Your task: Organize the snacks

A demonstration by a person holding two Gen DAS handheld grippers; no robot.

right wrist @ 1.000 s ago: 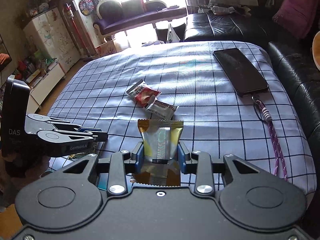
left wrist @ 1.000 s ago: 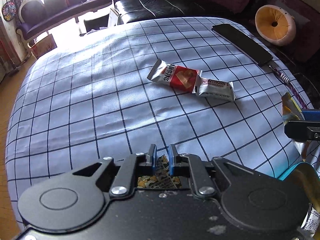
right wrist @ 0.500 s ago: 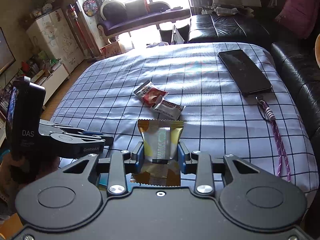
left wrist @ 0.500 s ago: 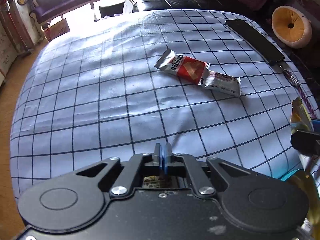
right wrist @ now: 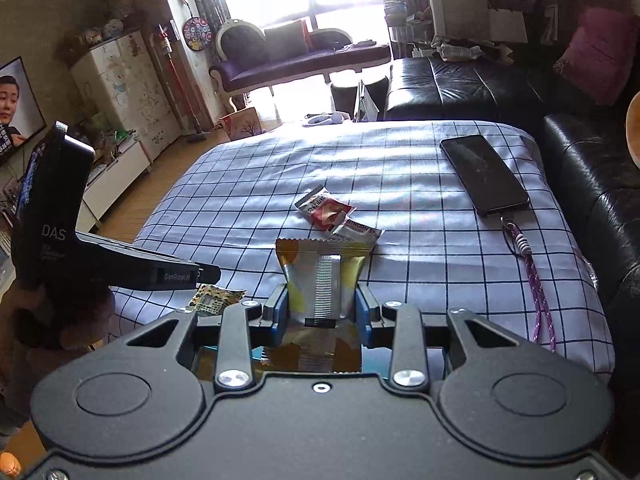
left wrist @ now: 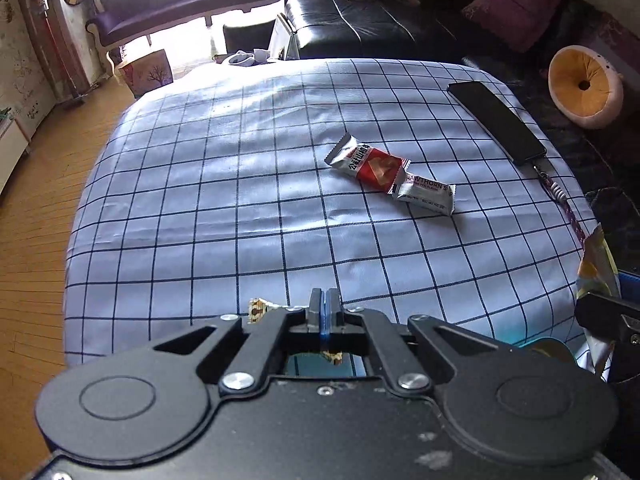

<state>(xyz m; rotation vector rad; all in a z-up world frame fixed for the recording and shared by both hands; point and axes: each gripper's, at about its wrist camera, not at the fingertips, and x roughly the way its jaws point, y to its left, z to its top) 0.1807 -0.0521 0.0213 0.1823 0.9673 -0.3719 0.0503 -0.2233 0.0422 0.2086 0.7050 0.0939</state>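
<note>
Between my left claw's (left wrist: 325, 300) blue pads, which stood apart a second ago and are now pinched together, hangs a small patterned packet (right wrist: 218, 298). My own camera catches only its corners; the right view shows it whole, lifted off the checked cloth (left wrist: 200, 200). I judge that pickup done. My right claw (right wrist: 322, 306) holds its yellow-and-silver snack pouch (right wrist: 322, 276) as before. Farther out lie the red wrapper (left wrist: 370, 164) and hawthorn bar (left wrist: 426, 196), touching, unsorted; beyond them, the phone (left wrist: 496, 120).
</note>
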